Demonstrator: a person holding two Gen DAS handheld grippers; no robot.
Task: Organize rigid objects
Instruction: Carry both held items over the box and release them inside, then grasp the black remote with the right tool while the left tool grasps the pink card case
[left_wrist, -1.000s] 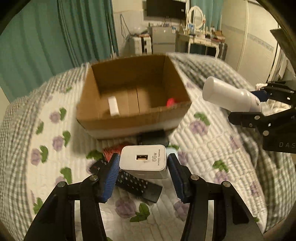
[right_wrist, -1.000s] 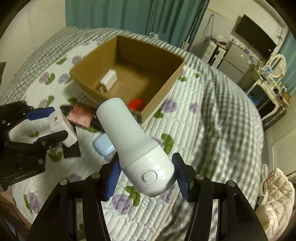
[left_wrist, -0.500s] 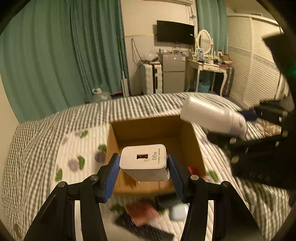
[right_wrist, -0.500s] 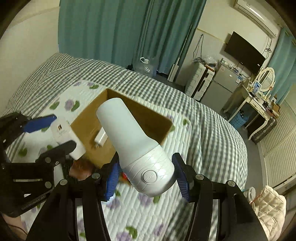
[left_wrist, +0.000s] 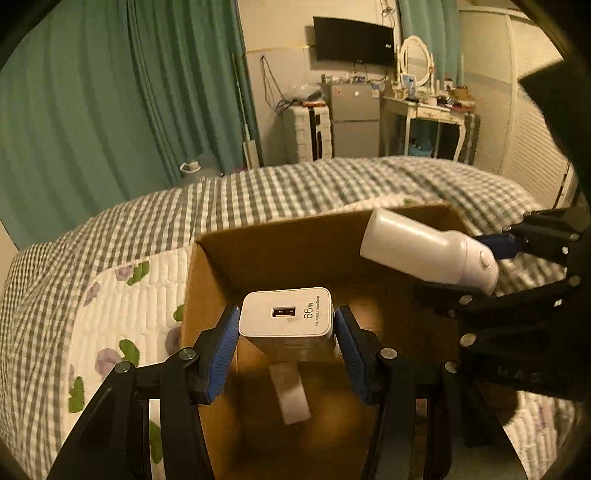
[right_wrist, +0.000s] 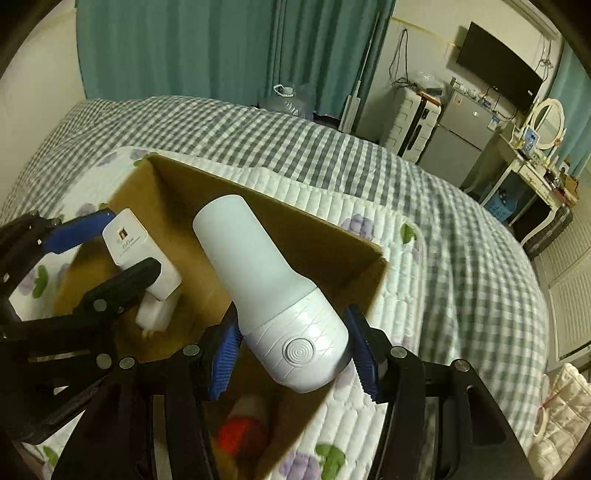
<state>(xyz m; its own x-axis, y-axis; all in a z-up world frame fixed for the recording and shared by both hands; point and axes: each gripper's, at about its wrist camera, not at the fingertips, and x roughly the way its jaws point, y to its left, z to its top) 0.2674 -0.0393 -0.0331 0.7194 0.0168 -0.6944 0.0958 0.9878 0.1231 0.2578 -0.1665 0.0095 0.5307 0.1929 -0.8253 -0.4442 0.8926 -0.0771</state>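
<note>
My left gripper (left_wrist: 284, 350) is shut on a white 66W charger (left_wrist: 285, 313) and holds it over the open cardboard box (left_wrist: 295, 243). It also shows in the right wrist view (right_wrist: 133, 251). My right gripper (right_wrist: 295, 354) is shut on a white bottle-shaped device (right_wrist: 266, 291), also over the box (right_wrist: 332, 240); the device shows in the left wrist view (left_wrist: 424, 251). Inside the box lie a small white block (left_wrist: 291, 395) and a red object (right_wrist: 240, 432).
The box sits on a quilted bed cover with flower prints (left_wrist: 122, 295) over a grey checked blanket (right_wrist: 461, 240). Green curtains (left_wrist: 92, 110), a small fridge (left_wrist: 354, 118) and a dressing table (left_wrist: 432, 110) stand behind the bed.
Both grippers have moved forward from in front of the box to above its inside. The loose items on the bed in front of the box have left the view.
</note>
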